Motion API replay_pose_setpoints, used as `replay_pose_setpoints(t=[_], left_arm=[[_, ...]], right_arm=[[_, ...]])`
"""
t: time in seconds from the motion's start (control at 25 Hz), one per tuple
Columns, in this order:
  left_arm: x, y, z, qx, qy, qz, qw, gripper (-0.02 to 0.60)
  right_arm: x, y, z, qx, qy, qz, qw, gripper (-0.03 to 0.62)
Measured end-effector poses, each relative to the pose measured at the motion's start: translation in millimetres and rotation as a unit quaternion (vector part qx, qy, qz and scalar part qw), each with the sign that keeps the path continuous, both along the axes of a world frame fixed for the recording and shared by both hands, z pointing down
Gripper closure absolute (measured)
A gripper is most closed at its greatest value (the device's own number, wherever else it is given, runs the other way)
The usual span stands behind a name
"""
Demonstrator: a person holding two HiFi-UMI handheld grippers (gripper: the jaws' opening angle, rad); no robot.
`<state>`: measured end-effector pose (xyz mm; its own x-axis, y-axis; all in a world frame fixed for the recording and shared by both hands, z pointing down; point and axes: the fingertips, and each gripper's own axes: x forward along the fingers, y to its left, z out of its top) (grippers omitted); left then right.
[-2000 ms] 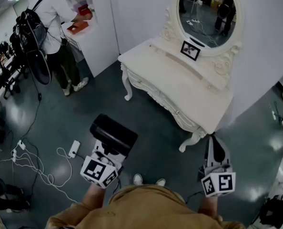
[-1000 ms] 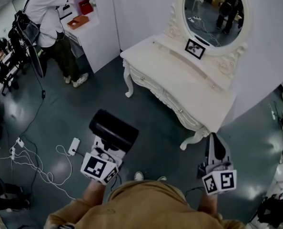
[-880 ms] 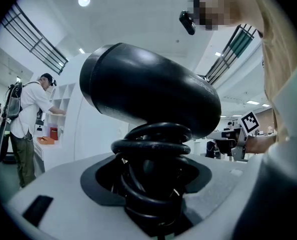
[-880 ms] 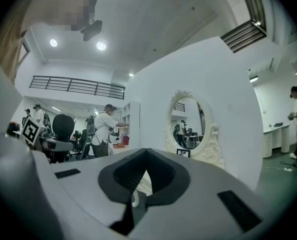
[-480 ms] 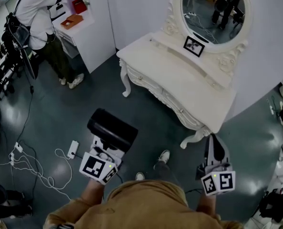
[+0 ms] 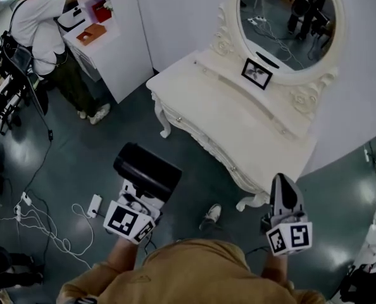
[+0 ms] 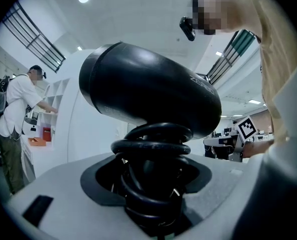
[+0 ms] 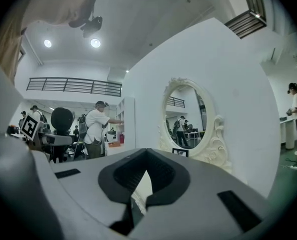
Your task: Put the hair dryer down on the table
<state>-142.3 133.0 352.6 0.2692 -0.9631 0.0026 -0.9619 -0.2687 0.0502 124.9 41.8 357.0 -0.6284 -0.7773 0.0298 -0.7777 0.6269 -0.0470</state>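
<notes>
A black hair dryer (image 6: 147, 170) with its cord coiled round the handle (image 7: 156, 149) stands upright in my left gripper (image 6: 141, 198), which is shut on the handle over the dark floor, left of the table. In the left gripper view the dryer's barrel (image 7: 148, 91) fills the middle above the jaws of that gripper (image 7: 156, 184). The white dressing table (image 6: 238, 125) with its oval mirror (image 6: 286, 18) lies ahead, its top bare. My right gripper (image 6: 283, 185) hangs by the table's near right leg, shut and holding nothing; its jaws (image 8: 144, 154) point toward the mirror (image 8: 185, 119).
A person (image 6: 42, 24) works at a white shelf counter (image 6: 106, 37) at the far left. Cables and a power strip (image 6: 94, 205) lie on the floor to the left. My own shoe (image 6: 210, 214) shows between the grippers. A small framed marker (image 6: 256, 73) stands under the mirror.
The table has drawn a little nearer and shifted left in the head view, and my shoe has stepped forward. Both grippers keep their hold and pose, the dryer still in the left.
</notes>
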Motion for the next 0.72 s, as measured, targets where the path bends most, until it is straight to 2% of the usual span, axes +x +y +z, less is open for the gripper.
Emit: replay_pose_setpoints(t=[0.36,0.72], left_arm=[[29,-109,-5,-0.008,-0.001,-0.024,0.9997,0.315],[39,-155,3,-0.022,-0.007,-0.037,0.9990,0.315]], right_arm=[[18,-124,-3,-0.004,-0.019,-0.046,0.999,0.591],[10,-172,10,-0.020,-0.025,-0.074,0.997,0.591]])
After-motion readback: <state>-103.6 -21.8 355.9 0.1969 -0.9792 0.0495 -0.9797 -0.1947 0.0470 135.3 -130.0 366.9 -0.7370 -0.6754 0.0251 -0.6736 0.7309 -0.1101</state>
